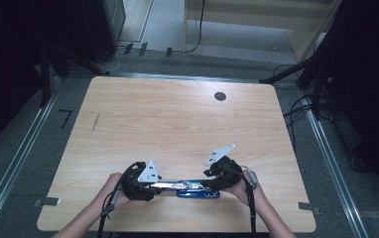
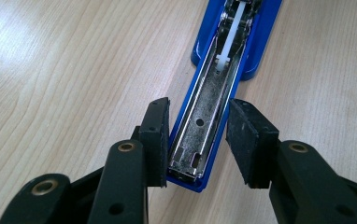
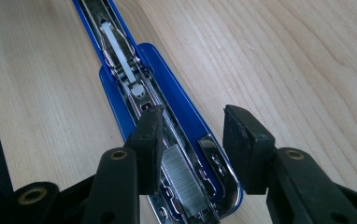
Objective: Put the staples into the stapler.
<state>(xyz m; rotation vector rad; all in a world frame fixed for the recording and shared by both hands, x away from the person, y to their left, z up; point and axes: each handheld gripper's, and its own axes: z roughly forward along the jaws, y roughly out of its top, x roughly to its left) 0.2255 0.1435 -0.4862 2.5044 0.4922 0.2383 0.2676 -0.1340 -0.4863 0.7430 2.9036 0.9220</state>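
Wooden table [image 1: 177, 119]: opened blue metal stapler [image 2: 207, 121] lies between my left claw's [image 2: 197, 140] parted jaws; right claw [image 3: 190, 142] open astride it.

A blue stapler [image 1: 197, 189] lies opened on the wooden table [image 1: 177, 119].

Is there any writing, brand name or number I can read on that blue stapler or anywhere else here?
None can be read.
Blue stapler: opened out flat, no brand or number visible on its blue body or metal channel.
Strip of staples: plain metal, no marking.
Wooden table: no label; the dark round spot near its far edge carries no text.
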